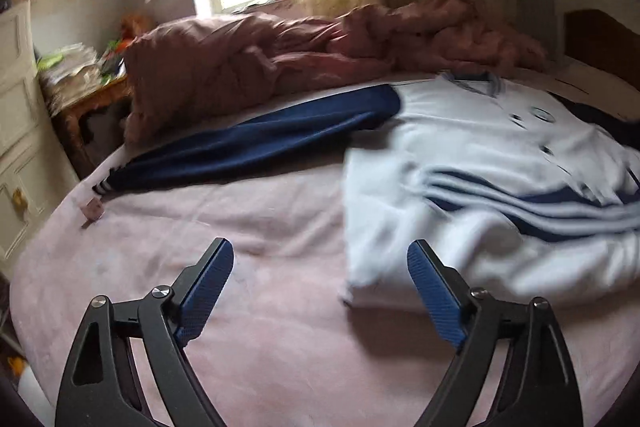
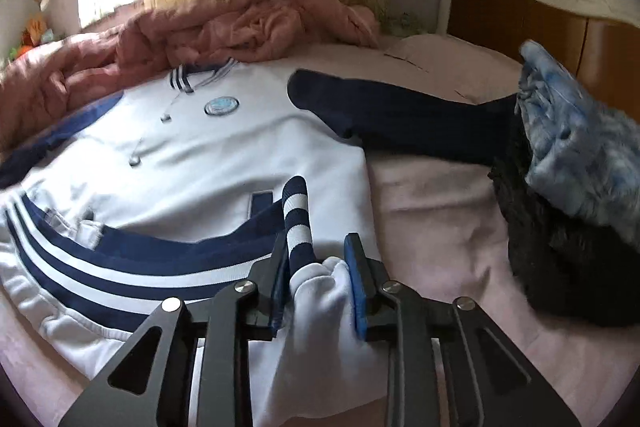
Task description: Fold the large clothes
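A white jacket point(image 1: 480, 163) with navy sleeves and navy stripes lies front up on the pink bed sheet point(image 1: 240, 227). One navy sleeve point(image 1: 248, 147) stretches out to the left. My left gripper point(image 1: 320, 259) is open and empty above the sheet, just left of the jacket's hem. In the right wrist view the jacket point(image 2: 208, 155) fills the middle. My right gripper point(image 2: 316, 259) is shut on a bunch of white fabric at the jacket's hem corner point(image 2: 324, 287), with the striped navy-and-white ribbing point(image 2: 298, 215) standing up between the fingers. The other navy sleeve point(image 2: 400, 115) lies out to the right.
A crumpled pink quilt point(image 1: 304, 47) lies along the far side of the bed. A bedside table point(image 1: 88, 99) with clutter and a white cabinet point(image 1: 16, 131) stand at the left. A pile of black and blue clothes point(image 2: 568, 179) sits at the right, before a wooden headboard point(image 2: 520, 15).
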Motion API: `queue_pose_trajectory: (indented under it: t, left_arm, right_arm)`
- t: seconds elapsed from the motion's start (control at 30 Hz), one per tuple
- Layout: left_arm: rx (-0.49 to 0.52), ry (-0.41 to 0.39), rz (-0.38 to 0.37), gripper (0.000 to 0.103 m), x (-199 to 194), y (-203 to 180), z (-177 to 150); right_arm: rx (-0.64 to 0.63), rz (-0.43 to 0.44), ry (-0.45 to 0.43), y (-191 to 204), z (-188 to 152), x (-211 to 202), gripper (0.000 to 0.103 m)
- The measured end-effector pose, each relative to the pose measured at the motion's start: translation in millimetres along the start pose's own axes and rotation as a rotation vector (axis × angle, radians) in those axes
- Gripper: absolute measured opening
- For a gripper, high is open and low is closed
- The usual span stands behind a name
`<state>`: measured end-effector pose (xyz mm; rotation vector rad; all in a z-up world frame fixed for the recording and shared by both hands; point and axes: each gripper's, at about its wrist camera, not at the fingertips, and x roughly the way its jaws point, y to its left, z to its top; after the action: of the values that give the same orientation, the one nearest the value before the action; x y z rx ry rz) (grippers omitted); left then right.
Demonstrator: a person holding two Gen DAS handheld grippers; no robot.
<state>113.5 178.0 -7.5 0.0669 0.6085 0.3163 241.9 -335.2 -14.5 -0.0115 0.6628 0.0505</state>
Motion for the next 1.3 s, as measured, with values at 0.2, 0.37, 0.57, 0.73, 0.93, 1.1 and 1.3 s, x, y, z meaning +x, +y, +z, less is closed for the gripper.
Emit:
queue_pose_trajectory:
  t: [0.2,0.37,0.57,0.73,0.93,1.1,1.3]
  left_arm:
    - [-0.036,-0.024,-0.183,0.094,-4,-22,9]
    - [-0.097,0.206,-0.171,0.084,45,-33,0]
    - [-0.083,0.190,-0.226,0.067,39,-36,-2]
    - [-0.011,0.031,-0.172,0.033,-6,-39,12]
    - [-0.035,0.052,-0.326,0.025,-18,-47,27]
    - [0.157,0.031,-0.393,0.060,-35,-81,24]
    - [0.298,0.066,-0.449,0.086,-30,-114,9]
  right_arm:
    - [0.005,-0.042,-0.104,-8,-11,-31,0.067]
    - [0.016,-0.009,0.002,-19,-15,-20,0.068]
    - [0.013,0.070,0.137,-22,-21,17,0.030]
    - [-0.047,0.016,-0.023,-2,1,8,0.023]
    - [-0.120,-0.141,-0.077,3,-2,-10,0.057]
    - [-0.276,-0.044,-0.127,25,-20,-61,0.084]
    - [-0.455,0.178,-0.047,75,-53,-77,0.085]
